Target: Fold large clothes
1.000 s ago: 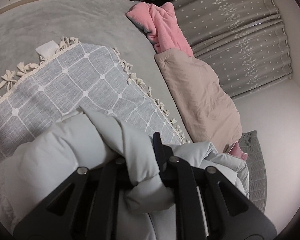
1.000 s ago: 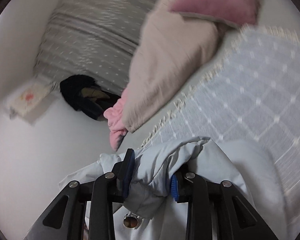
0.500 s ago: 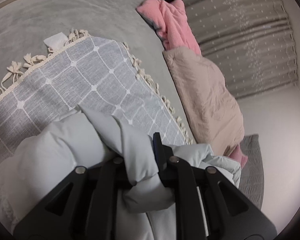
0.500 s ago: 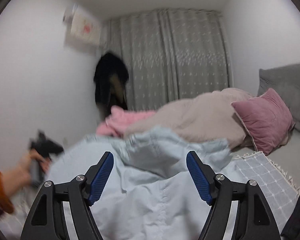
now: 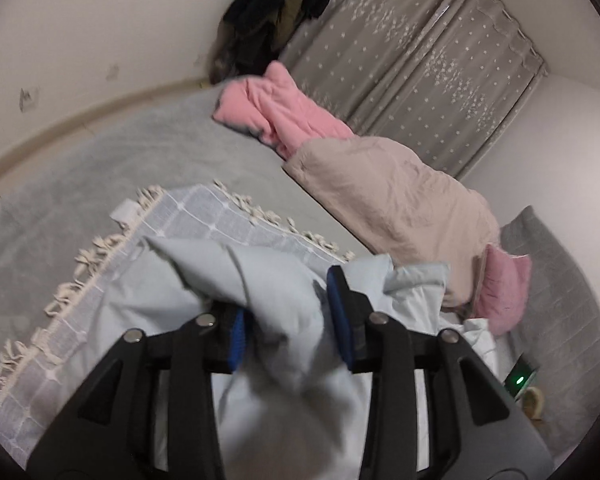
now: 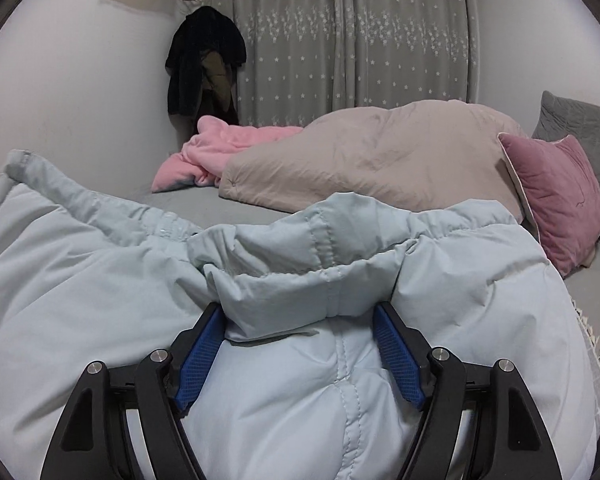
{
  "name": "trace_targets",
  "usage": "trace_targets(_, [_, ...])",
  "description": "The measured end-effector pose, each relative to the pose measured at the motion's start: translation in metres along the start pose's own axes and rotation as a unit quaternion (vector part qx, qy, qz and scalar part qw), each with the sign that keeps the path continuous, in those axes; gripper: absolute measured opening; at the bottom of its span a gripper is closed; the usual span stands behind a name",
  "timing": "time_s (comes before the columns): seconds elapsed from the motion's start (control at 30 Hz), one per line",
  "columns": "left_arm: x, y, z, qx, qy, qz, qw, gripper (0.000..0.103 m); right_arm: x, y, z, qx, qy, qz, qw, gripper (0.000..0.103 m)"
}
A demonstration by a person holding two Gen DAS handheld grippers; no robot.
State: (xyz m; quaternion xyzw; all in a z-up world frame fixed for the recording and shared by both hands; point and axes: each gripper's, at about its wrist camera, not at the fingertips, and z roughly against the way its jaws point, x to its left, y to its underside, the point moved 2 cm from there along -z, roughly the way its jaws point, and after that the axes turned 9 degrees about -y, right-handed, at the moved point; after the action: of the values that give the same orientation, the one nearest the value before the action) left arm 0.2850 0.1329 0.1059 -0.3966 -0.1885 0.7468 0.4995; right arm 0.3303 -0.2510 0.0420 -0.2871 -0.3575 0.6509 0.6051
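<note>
A large pale-blue padded jacket (image 6: pixel 308 264) lies on the bed over a grey checked throw (image 5: pixel 204 220) with cream fringe. In the left wrist view my left gripper (image 5: pixel 288 316) has a bunched fold of the jacket (image 5: pixel 284 292) between its blue pads, jaws partly apart with the fabric filling the gap. In the right wrist view my right gripper (image 6: pixel 300 344) is open wide, its pads on either side of the jacket's collar fold without pinching it.
A beige duvet (image 6: pixel 380 160) and pink blanket (image 6: pixel 220 148) lie along the far side of the bed. A mauve cushion (image 6: pixel 556 196) and grey pillow (image 6: pixel 580 124) are at the right. Dark clothes (image 6: pixel 204 60) hang by the curtain (image 6: pixel 360 40).
My right gripper let go of the jacket and opened wide, then came back over the collar. My left gripper's jaws spread wider around the fold and its view tilted up.
</note>
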Motion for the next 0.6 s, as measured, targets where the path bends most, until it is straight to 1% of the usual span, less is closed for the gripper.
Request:
trace_targets(0.03, [-0.001,0.004,0.007,-0.019,-0.014,-0.004,0.9997,0.056,-0.003,-0.001,-0.005,0.006,0.001,-0.002,1.000,0.077])
trace_targets(0.07, [-0.002,0.006,0.013,-0.038,-0.023,-0.007,0.9990,0.069,-0.006,-0.003,-0.010,0.012,0.003,-0.006,1.000,0.077])
trace_targets(0.1, [-0.002,0.006,0.021,-0.063,-0.032,-0.012,0.9974,0.073,-0.008,-0.003,-0.012,0.016,0.005,-0.010,1.000,0.077])
trace_targets(0.13, [-0.005,0.006,0.029,-0.089,-0.043,-0.023,0.9948,0.073,-0.011,-0.005,-0.015,0.021,0.005,-0.018,1.000,0.077])
trace_targets(0.17, [-0.008,0.006,0.035,-0.100,-0.044,-0.036,0.9934,0.073,-0.014,-0.007,-0.018,0.026,0.005,-0.024,0.999,0.077])
trace_targets(0.2, [-0.014,0.006,0.039,-0.101,-0.037,-0.054,0.9927,0.074,-0.016,-0.008,-0.021,0.029,0.004,-0.028,0.999,0.077])
trace_targets(0.27, [-0.033,0.012,0.038,-0.086,-0.020,-0.106,0.9904,0.075,-0.018,-0.011,-0.028,0.038,0.004,-0.032,0.999,0.077])
trace_targets(0.3, [-0.046,0.020,0.034,-0.075,-0.015,-0.138,0.9876,0.076,-0.020,-0.014,-0.034,0.045,0.005,-0.034,0.998,0.077])
trace_targets(0.37, [-0.070,0.035,0.018,-0.056,-0.009,-0.194,0.9794,0.076,-0.022,-0.017,-0.043,0.056,0.008,-0.039,0.998,0.077])
trace_targets(0.4, [-0.082,0.042,0.005,-0.048,-0.012,-0.217,0.9748,0.076,-0.024,-0.019,-0.049,0.066,0.008,-0.043,0.997,0.077])
trace_targets(0.43, [-0.090,0.045,-0.009,-0.038,-0.017,-0.234,0.9713,0.076,-0.024,-0.020,-0.053,0.074,0.009,-0.045,0.996,0.077])
trace_targets(0.5, [-0.105,0.043,-0.045,-0.018,-0.048,-0.261,0.9641,0.076,-0.022,-0.023,-0.056,0.087,0.017,-0.043,0.995,0.077])
trace_targets(0.57, [-0.112,0.031,-0.074,0.000,-0.078,-0.273,0.9587,0.076,-0.018,-0.028,-0.050,0.088,0.032,-0.033,0.995,0.077])
trace_targets(0.6, [-0.112,0.022,-0.087,0.009,-0.089,-0.273,0.9579,0.076,-0.015,-0.031,-0.043,0.080,0.031,-0.020,0.996,0.077])
